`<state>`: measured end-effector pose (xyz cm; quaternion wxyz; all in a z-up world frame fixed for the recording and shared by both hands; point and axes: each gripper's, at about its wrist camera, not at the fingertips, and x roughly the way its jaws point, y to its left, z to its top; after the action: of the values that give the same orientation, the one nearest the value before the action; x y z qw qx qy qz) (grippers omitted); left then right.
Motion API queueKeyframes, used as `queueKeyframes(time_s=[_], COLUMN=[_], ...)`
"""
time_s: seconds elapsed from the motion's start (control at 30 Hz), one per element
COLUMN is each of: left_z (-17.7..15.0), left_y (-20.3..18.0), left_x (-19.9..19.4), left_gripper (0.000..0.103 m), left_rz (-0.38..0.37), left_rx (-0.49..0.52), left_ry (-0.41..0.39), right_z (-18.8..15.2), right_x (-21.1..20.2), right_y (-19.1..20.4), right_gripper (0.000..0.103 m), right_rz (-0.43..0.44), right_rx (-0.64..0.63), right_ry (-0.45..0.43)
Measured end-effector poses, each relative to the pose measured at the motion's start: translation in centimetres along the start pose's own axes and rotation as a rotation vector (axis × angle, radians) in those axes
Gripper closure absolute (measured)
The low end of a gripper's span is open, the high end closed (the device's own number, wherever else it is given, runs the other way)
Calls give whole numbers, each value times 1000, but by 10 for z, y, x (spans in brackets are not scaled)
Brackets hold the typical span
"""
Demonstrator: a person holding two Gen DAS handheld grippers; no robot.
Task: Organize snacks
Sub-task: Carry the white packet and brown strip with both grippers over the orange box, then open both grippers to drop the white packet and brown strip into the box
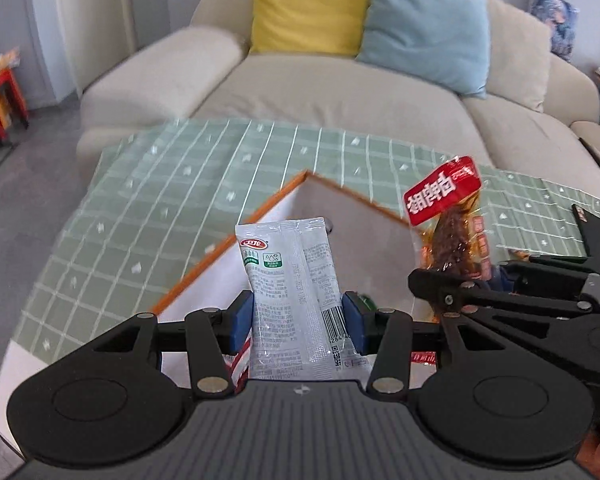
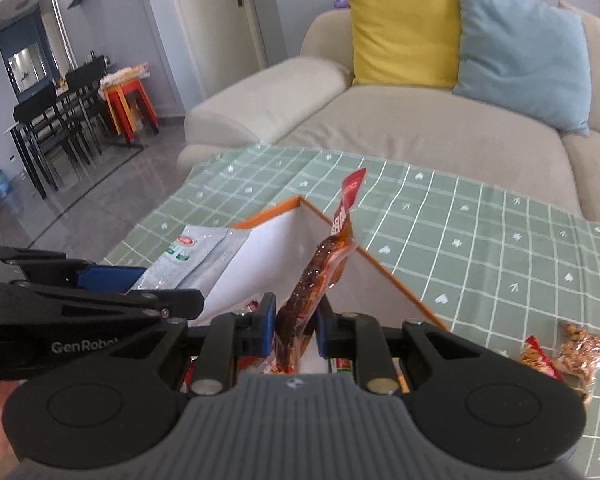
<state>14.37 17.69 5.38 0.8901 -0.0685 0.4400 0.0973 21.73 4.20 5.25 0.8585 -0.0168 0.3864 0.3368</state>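
Note:
My left gripper (image 1: 299, 318) is shut on a grey-white snack packet (image 1: 292, 280) and holds it upright above the white box with an orange rim (image 1: 236, 236). My right gripper (image 2: 297, 318) is shut on a red-topped packet of brown meat snack (image 2: 320, 272), also upright over the box (image 2: 396, 284). The right gripper and its packet (image 1: 448, 216) show at the right of the left wrist view. The left gripper (image 2: 112, 280) and its grey packet (image 2: 188, 256) show at the left of the right wrist view. Several packets lie in the box below.
The box stands on a table with a green checked cloth (image 2: 480, 232). Two loose snack packets (image 2: 572, 352) lie on the cloth right of the box. A beige sofa (image 2: 400, 132) with yellow and blue cushions stands behind. Dining chairs and coloured stools (image 2: 128, 104) stand far left.

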Motion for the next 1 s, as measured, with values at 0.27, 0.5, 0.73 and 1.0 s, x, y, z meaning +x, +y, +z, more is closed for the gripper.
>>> queueKeyframes(time_s=[0.27,0.5,0.73,1.0], left_z=[-17,-23,-29,-31], left_y=[12,15,13,17], left_x=[37,57,66,70], left_gripper=[49,49,48,47], left_rz=[51,54,65,76], left_rx=[-29,-32,-11,-26], left_ry=[95,127,152,179], right_z=[-2,-13,-18,-19], right_x=[42,70,84,84], right_y=[5,13,13,15], right_gripper=[86,86,86,85], right_rz=[-22,-64,-93,-124], right_rx=[-53,-118,-142,-169], right_ry=[86,140,174,180])
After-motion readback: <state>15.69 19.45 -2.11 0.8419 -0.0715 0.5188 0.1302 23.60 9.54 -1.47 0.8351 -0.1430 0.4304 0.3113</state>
